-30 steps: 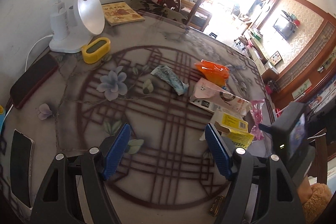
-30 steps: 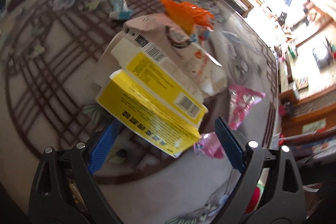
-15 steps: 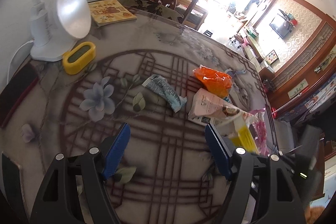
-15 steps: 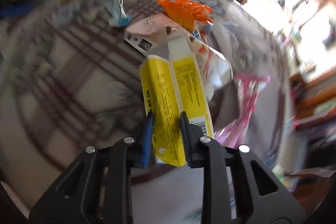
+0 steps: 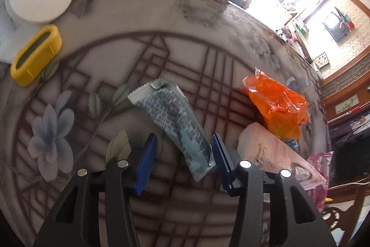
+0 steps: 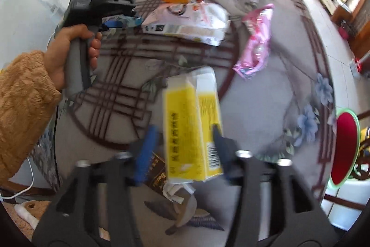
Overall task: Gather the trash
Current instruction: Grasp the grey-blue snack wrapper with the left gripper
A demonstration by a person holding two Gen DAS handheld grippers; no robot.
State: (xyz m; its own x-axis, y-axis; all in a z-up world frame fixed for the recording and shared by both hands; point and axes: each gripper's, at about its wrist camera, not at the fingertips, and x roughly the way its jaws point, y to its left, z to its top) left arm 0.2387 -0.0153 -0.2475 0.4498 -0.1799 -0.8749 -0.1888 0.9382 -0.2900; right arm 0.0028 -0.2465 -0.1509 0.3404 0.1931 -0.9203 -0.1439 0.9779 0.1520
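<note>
Closing around the blue-grey snack wrapper [image 5: 172, 122] mid-table with the left gripper [image 5: 185, 160] – pads not yet pressing – while the right gripper [image 6: 185, 149], reopening near the table's front edge, frees the yellow carton [image 6: 192, 124] – seemingly to drop it.

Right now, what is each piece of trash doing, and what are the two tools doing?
Left tool: open, closing around the blue wrapper, not squeezing it yet.
Blue wrapper: flat on the table, lower end between the pads.
Right tool: just opened, open around the yellow box.
Yellow box: between the pads, blurred.
Orange bag: crumpled on the table.
Pink wrapper: lying on the table.
</note>
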